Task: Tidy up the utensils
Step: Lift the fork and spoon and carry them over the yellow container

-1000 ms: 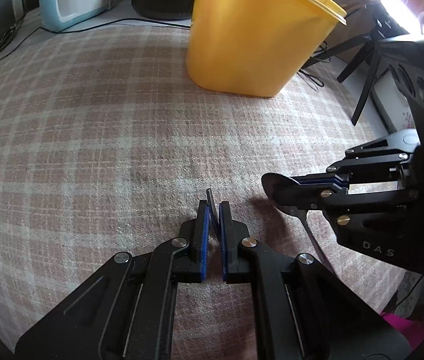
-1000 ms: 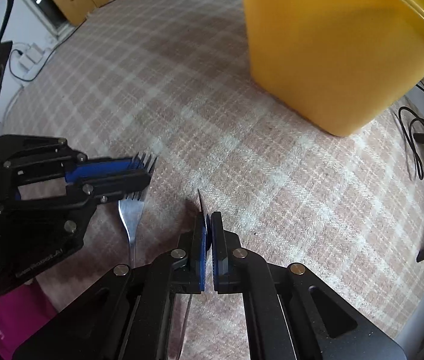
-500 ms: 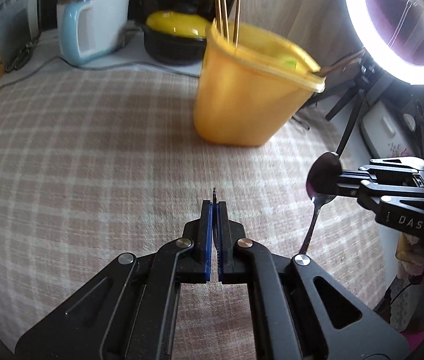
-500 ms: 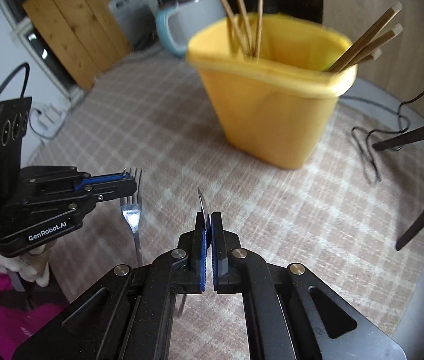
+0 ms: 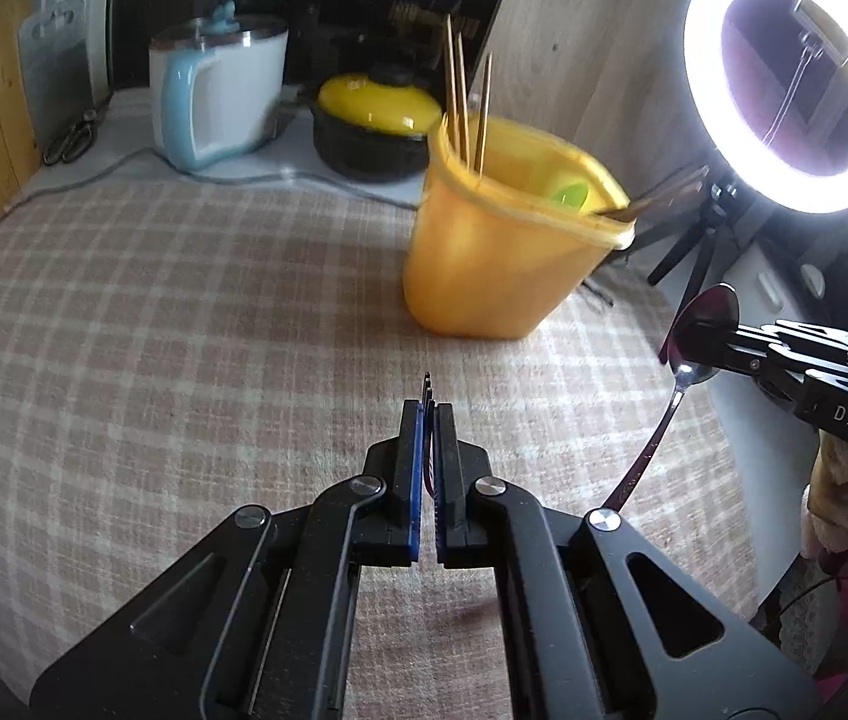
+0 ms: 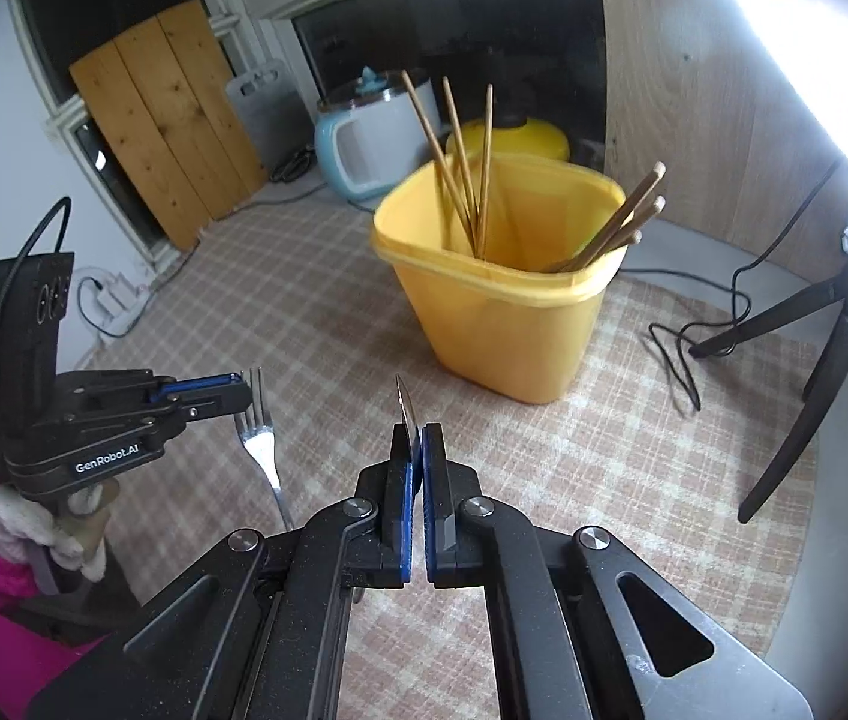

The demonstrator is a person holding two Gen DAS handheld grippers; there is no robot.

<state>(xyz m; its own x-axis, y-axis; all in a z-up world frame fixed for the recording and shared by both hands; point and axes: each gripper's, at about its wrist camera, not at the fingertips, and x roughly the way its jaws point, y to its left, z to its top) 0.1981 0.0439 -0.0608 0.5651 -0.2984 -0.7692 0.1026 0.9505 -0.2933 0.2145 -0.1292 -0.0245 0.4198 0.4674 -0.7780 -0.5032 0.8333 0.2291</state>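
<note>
- Looking first through the left wrist view: your left gripper (image 5: 429, 420) has its pads pressed together on a fork (image 5: 426, 385), of which only the tine tips show edge-on above the pads. It hangs above the checked cloth (image 5: 154, 330), well short of the yellow bin (image 5: 496, 264).
- In the same view, your right gripper (image 5: 718, 348) pinches a spoon (image 5: 701, 324) by the bowl, handle hanging down towards the cloth.
- The bin already holds chopsticks (image 5: 465, 102) standing at one corner and darker sticks leaning over the far rim; something green lies inside, not identifiable.
- Turning to the right wrist view: your right gripper (image 6: 415, 456) is closed on the spoon (image 6: 405, 405), seen edge-on. The left gripper (image 6: 232, 396) grips the fork (image 6: 259, 438) near the tines, handle hanging down.
- The bin (image 6: 502, 324) stands ahead, near but apart from both tools.
- Judgement: chopsticks (image 6: 466, 162) are sorted; the fork and spoon are lifted but not yet deposited. No loose cutlery shows on the cloth (image 6: 604, 450), so these two appear to be the remainder.
</note>
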